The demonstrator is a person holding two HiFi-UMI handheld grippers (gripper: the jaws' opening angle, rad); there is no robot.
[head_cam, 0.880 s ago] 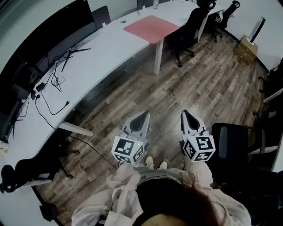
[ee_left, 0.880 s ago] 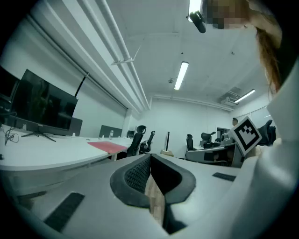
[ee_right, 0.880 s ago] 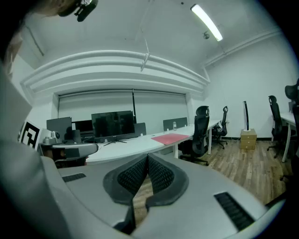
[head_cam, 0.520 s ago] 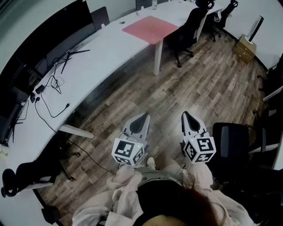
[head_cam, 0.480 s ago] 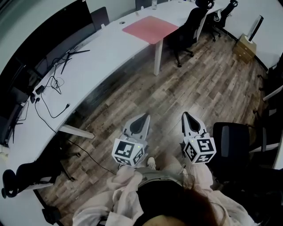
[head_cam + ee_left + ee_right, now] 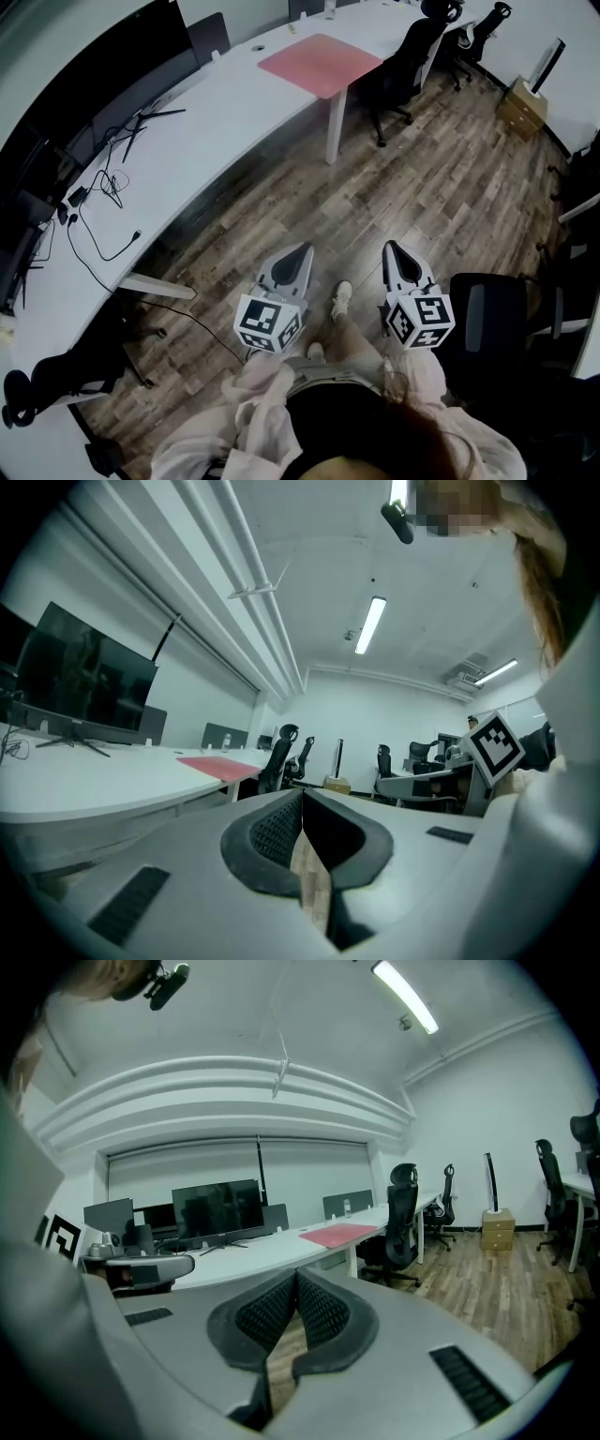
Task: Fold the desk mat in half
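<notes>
Well ahead, upper middle of the frame, the desk mat [image 6: 321, 64] lies flat on the table [image 6: 206, 131]; left gripper [image 6: 302, 251] and right gripper [image 6: 391, 248], jaws together and empty, hang well short, left seemingly nearer.

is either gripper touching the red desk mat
No, the red desk mat lies on the far white desk while the left gripper and right gripper hover over the wood floor.

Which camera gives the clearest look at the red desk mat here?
The head view: it looks down on the desk mat, showing its whole outline lying flat on the white desk. Both gripper views catch it far off and nearly edge-on, as a thin red strip.
</notes>
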